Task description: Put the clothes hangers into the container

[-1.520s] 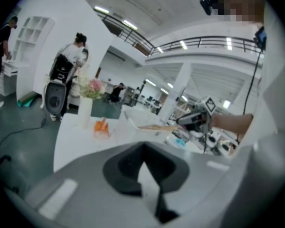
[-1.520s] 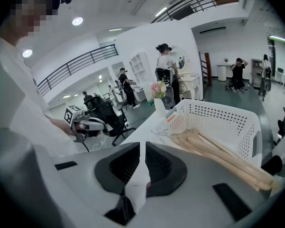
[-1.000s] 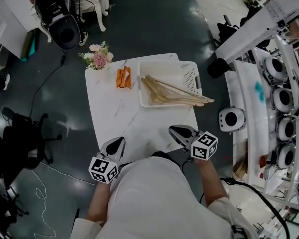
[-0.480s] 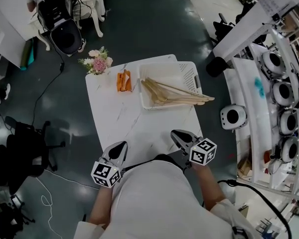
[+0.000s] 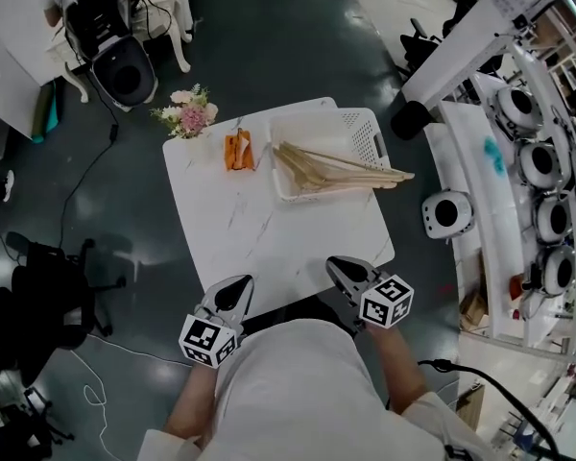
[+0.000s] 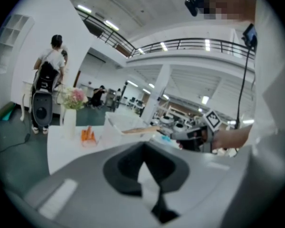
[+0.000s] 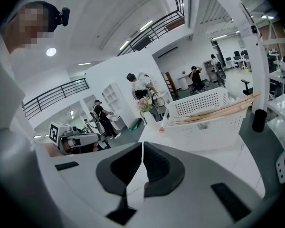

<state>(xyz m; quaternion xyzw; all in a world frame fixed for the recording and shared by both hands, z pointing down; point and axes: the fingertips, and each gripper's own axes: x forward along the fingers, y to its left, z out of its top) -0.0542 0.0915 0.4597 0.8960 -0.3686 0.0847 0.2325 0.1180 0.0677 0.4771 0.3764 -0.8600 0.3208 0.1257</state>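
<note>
Several wooden clothes hangers [image 5: 336,173] lie in the white perforated basket [image 5: 360,133] at the table's far right, their ends sticking out over its right rim. The basket with the hangers [image 7: 218,112] also shows ahead in the right gripper view. My left gripper [image 5: 232,294] sits at the table's near edge on the left, jaws shut with nothing between them. My right gripper [image 5: 343,273] is at the near edge on the right, also shut and empty. Both are far from the basket.
A white marble-look table [image 5: 259,229] carries a vase of pink flowers [image 5: 187,113] at its far left corner and an orange object [image 5: 236,149] beside the basket. White machines [image 5: 518,161] stand to the right, a chair and speaker [image 5: 120,60] behind.
Both grippers have drawn back slightly toward me at the table's near edge. The hangers and basket have not moved on the table.
</note>
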